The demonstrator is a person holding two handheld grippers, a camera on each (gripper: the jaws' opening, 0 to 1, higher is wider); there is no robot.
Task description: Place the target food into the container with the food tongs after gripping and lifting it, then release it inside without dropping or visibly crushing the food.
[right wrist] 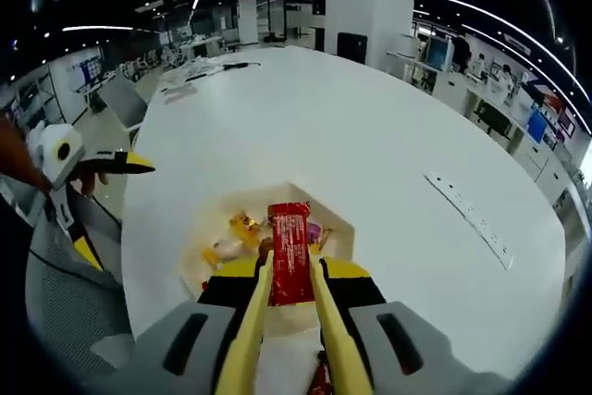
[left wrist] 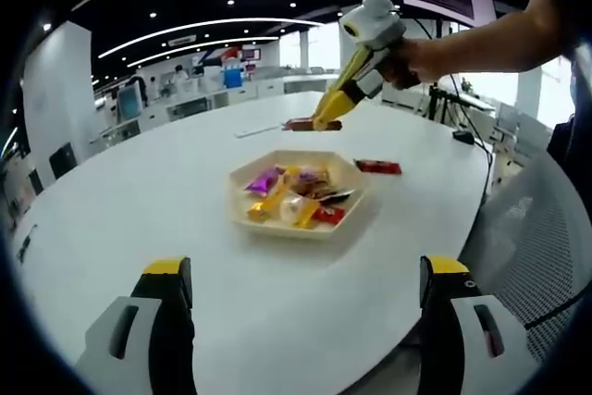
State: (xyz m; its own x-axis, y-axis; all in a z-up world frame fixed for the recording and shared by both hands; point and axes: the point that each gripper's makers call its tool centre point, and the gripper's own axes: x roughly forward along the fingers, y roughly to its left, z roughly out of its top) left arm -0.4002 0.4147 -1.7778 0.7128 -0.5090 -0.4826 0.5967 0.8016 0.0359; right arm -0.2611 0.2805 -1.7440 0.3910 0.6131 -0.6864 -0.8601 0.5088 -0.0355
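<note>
A beige hexagonal container (left wrist: 242,175) with several wrapped sweets sits mid-table. My right gripper (left wrist: 363,67) comes in from the upper right, shut on yellow food tongs (left wrist: 335,99) that pinch a red-brown snack bar (left wrist: 300,124) above the table, beyond the container's far rim. In the right gripper view the tongs (right wrist: 248,330) run between my right gripper's (right wrist: 291,277) jaws, and the red snack bar (right wrist: 289,252) hangs over the container (right wrist: 335,219). My left gripper (left wrist: 305,298) stands open and empty on the near side of the container; it also shows as the left gripper (right wrist: 116,208).
A red wrapped snack (left wrist: 377,166) lies on the white round table (left wrist: 139,201) just right of the container. A power strip (right wrist: 467,215) lies on the table (right wrist: 370,117). A mesh chair (left wrist: 546,247) stands at the table's right edge. A person's arm (left wrist: 481,43) holds the right gripper.
</note>
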